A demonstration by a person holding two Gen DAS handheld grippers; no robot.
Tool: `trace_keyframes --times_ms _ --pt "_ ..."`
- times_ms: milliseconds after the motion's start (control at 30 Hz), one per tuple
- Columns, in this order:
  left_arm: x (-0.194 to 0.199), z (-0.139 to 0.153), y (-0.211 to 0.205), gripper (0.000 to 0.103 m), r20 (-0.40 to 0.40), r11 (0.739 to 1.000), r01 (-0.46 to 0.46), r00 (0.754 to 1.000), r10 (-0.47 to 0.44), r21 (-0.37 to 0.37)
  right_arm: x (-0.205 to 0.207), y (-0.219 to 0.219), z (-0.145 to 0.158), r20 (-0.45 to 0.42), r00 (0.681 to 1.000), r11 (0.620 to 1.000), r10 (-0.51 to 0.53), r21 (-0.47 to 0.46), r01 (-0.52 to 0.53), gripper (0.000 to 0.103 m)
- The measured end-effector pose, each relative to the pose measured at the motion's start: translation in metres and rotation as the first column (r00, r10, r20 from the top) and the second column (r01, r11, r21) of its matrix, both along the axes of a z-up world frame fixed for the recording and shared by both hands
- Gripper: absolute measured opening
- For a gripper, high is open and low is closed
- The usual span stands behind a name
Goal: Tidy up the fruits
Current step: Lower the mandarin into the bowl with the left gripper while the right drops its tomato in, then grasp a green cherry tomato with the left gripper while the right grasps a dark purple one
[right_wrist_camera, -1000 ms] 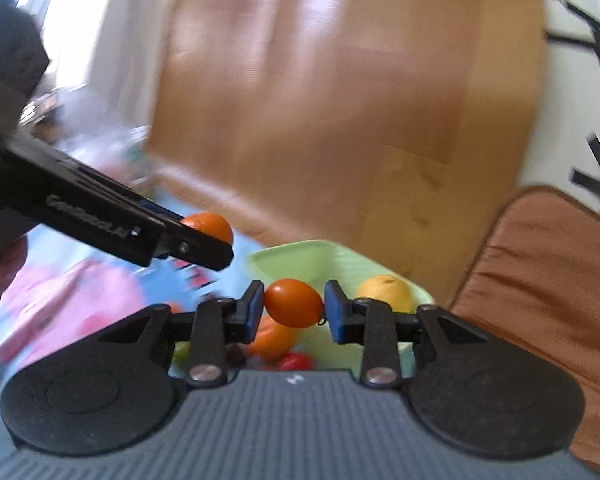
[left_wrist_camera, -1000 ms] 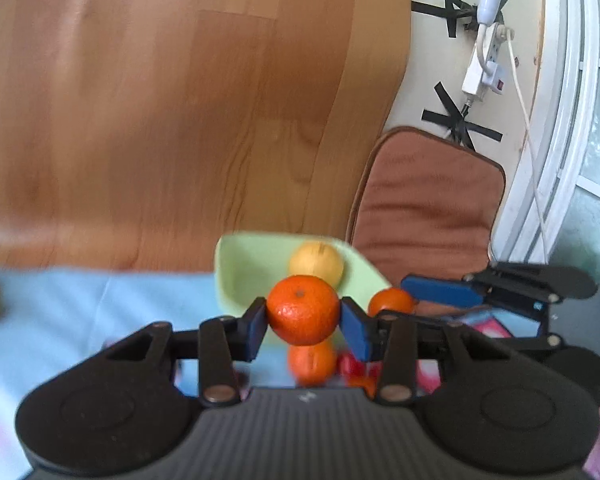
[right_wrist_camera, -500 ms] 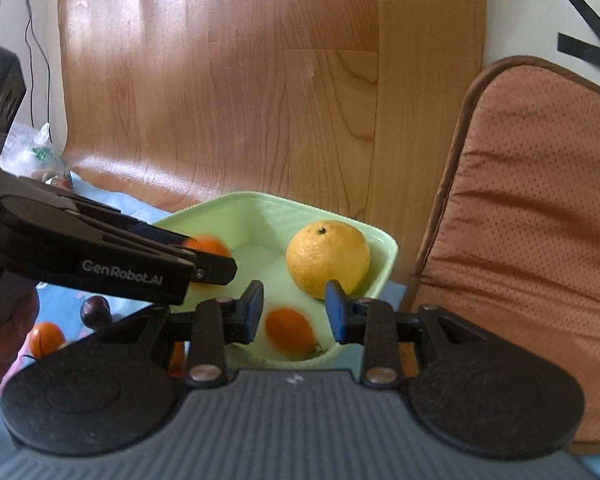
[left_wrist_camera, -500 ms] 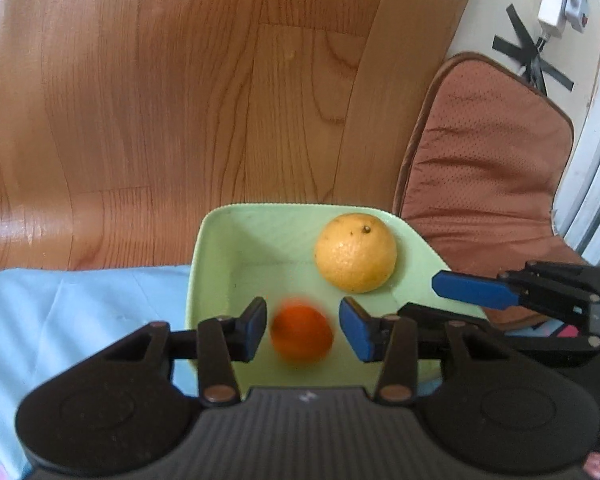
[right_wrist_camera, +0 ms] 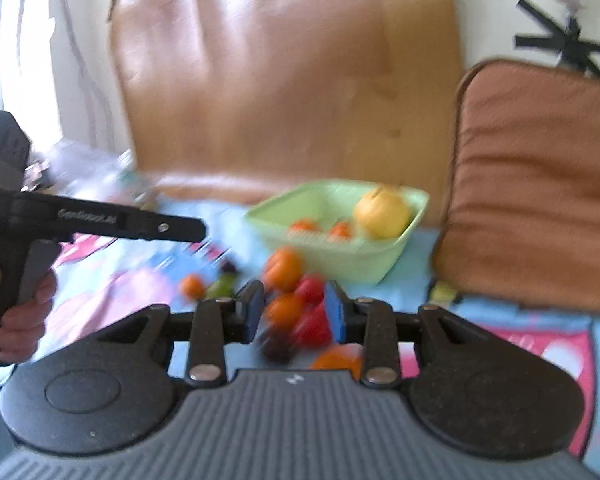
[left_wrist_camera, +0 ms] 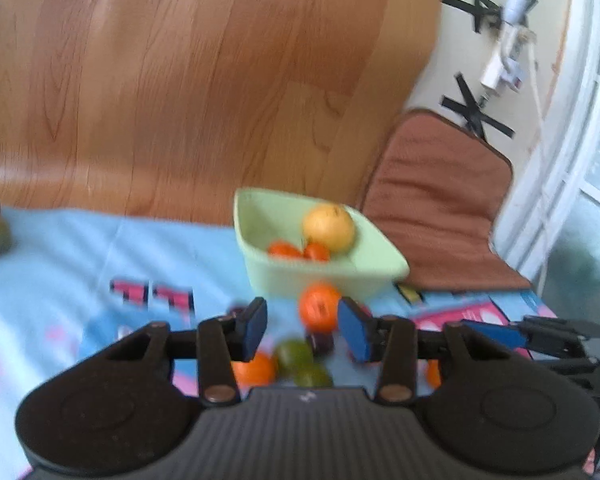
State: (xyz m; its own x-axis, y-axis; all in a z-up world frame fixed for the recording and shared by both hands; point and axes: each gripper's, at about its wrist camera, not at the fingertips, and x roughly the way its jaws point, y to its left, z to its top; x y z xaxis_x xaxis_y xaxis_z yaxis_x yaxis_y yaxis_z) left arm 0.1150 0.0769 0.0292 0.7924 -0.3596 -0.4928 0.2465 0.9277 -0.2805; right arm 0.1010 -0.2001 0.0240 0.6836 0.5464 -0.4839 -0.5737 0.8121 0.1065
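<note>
A light green bowl [left_wrist_camera: 364,276] stands on the blue cloth and holds a yellow citrus [left_wrist_camera: 329,227] and two small orange fruits [left_wrist_camera: 298,250]; it also shows in the right wrist view [right_wrist_camera: 384,268]. My left gripper [left_wrist_camera: 302,328] is open and empty, above loose fruit: an orange mandarin [left_wrist_camera: 319,307], green fruits [left_wrist_camera: 296,354], a dark plum [left_wrist_camera: 320,342]. My right gripper [right_wrist_camera: 294,316] is open and empty over a pile of orange mandarins [right_wrist_camera: 284,270], red fruits [right_wrist_camera: 312,326] and a dark plum [right_wrist_camera: 276,346]. Both views are blurred.
A brown cushion [right_wrist_camera: 536,200] leans to the right of the bowl against a wooden panel [left_wrist_camera: 180,80]. The patterned blue and pink cloth [left_wrist_camera: 80,264] covers the table. The left gripper's arm [right_wrist_camera: 100,220] and a hand show at left in the right wrist view.
Both grippers let their orange fruits go into the bowl, then drew back and away from it. They are now open over the loose fruit in front of the bowl.
</note>
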Motion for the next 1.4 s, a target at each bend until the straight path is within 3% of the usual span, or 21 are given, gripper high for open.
trace_keyframes --times_ms 200,367,500,533,600,833,1100,1400 --pt "-0.012 -0.024 -0.034 0.035 -0.046 0.985 0.101 0.994 -0.096 0.143 -0.009 0.026 -0.02 -0.018 1.0 0.996 -0.001 -0.094 0.0 0.036" --pt "0.006 -0.041 -0.046 0.036 -0.081 0.976 0.068 0.995 -0.052 0.205 0.005 0.039 -0.032 -0.026 0.999 0.983 -0.023 -0.182 0.018 0.036" --pt "0.016 -0.042 -0.048 0.034 -0.088 0.981 0.062 0.995 -0.047 0.185 0.009 0.039 -0.036 -0.008 1.0 0.986 -0.014 -0.166 0.012 0.036" --pt "0.017 -0.042 -0.049 0.026 -0.084 0.979 0.056 0.996 -0.041 0.193 0.009 0.04 -0.036 -0.004 1.0 0.986 -0.011 -0.167 0.011 0.034" --pt "0.013 -0.041 -0.049 0.026 -0.084 0.979 0.061 0.995 -0.046 0.195 0.006 0.04 -0.035 0.008 1.0 0.984 -0.012 -0.179 0.013 0.028" --pt "-0.036 -0.039 -0.046 0.026 -0.092 0.983 0.114 0.991 -0.101 0.145 -0.026 0.026 -0.027 -0.014 1.0 0.992 0.025 -0.12 -0.027 0.027" --pt "-0.096 -0.037 -0.042 0.027 -0.095 0.984 0.143 0.987 -0.133 0.104 -0.084 0.015 -0.029 -0.025 0.999 0.986 0.035 -0.163 -0.038 0.027" --pt "-0.12 -0.037 -0.058 0.03 -0.076 0.979 0.147 0.988 -0.137 0.142 -0.108 0.009 -0.035 -0.05 0.999 0.988 0.012 -0.151 -0.019 0.028"
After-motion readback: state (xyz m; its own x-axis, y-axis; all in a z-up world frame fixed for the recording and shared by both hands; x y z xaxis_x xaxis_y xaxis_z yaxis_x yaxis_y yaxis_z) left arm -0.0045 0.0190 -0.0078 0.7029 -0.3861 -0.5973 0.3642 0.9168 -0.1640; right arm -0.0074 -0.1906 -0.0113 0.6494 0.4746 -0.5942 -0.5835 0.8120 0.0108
